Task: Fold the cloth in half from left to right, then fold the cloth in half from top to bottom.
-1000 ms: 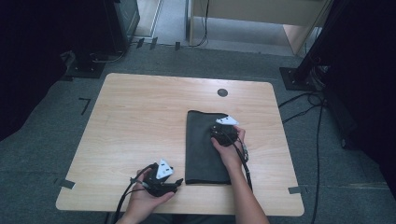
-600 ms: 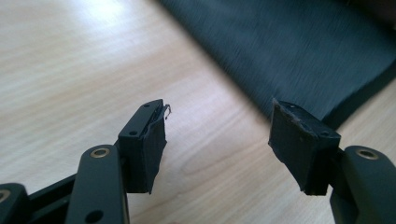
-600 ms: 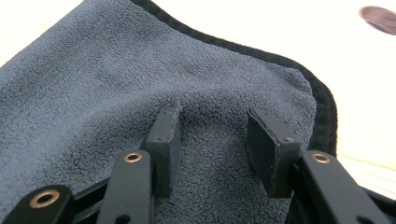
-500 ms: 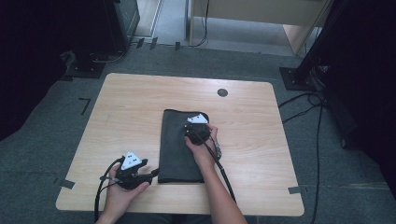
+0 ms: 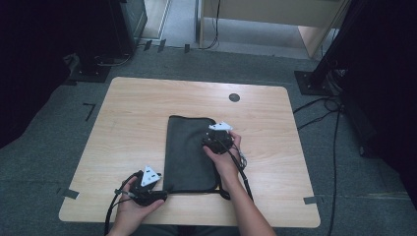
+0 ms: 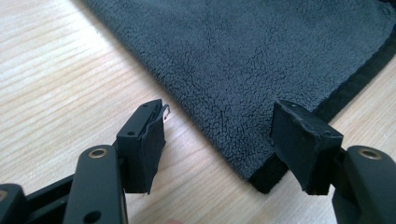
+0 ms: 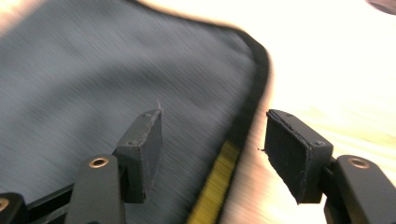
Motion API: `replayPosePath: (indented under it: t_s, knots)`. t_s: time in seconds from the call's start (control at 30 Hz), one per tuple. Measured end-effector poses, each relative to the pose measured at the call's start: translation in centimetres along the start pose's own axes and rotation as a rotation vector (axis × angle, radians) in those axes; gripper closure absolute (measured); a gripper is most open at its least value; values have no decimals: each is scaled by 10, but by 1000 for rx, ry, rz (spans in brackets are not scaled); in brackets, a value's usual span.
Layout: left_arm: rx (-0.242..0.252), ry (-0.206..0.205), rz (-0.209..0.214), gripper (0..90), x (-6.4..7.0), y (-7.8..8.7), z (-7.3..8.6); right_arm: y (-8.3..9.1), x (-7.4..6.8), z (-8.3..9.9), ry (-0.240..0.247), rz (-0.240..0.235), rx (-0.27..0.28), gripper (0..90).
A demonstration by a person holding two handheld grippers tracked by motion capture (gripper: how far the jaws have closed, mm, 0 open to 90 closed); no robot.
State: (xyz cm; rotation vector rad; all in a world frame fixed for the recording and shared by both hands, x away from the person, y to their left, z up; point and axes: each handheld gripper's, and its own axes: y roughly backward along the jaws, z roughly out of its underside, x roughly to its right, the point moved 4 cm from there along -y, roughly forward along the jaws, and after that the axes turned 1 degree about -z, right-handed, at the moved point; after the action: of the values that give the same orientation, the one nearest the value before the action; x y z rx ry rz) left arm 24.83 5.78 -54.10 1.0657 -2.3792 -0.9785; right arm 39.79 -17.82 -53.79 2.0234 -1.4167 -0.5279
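towel (image 6: 261, 60) corner between left hand-held gripper (image 6: 219, 140) jaws

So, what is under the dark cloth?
The cloth lies flat on the wooden table; bare wood shows all around its edges. The right tool hovers over its far right part. Whatever may lie beneath it is covered, though no bump shows.

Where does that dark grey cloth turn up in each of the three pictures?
High view: the dark grey cloth lies mid-table, between both hands.
Left gripper view: its near corner sits between the open jaws.
Right gripper view: blurred, it covers the left and centre.
Shared landmark: the cloth's black edging.
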Motion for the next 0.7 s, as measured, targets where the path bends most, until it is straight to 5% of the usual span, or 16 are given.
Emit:
replayPosePath:
  t_s: [0.1, 0.23, 0.33, 0.4, 0.57, 0.7]
  knots:
    - [2, -10, -7, 358, 1, 0, 0, 5, 17, 10, 20, 15, 1, 315]
    - [6, -12, -1, 357, 0, 0, 1, 13, 45, 15, -89, -22, -16, 295]
    - [5, -5, 14, 355, 0, 1, 1, 23, 56, 15, -121, -16, 31, 303]
    - [5, 9, 34, 337, -2, 2, 1, 31, 52, 16, -149, -64, 46, 300]
    - [41, 35, 53, 313, -5, 6, -1, 61, 21, 33, -19, -114, 61, 264]
    - [24, 25, 42, 312, -2, 3, 0, 74, 3, 56, 38, -135, 30, 208]
